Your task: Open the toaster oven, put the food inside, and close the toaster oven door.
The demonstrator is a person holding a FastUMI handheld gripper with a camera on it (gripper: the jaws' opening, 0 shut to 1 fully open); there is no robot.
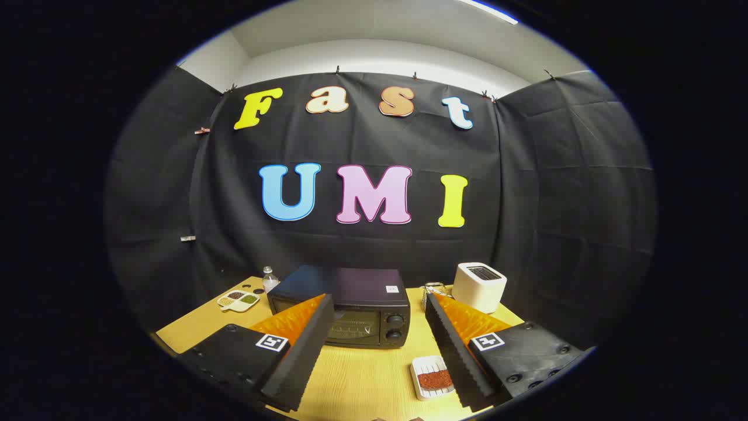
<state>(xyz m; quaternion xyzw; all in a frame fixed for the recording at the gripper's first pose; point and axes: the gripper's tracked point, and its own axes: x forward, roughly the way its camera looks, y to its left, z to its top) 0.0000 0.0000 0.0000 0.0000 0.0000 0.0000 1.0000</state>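
My fingers (pixel 374 304) are black with orange backs and black-and-white square markers. The toaster oven (pixel 345 304) is black, the toaster (pixel 479 285) white, the counter (pixel 362 380) pale wood-grain; the white tray (pixel 431 377) holds reddish-brown food (pixel 435 380).

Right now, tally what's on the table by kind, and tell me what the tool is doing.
Ovens and toasters: 2, black toaster oven, white toaster
Food dishes: 2, food tray, divided dish
Bottles: 1, bottle
Total: 5
Tool open, holding nothing.
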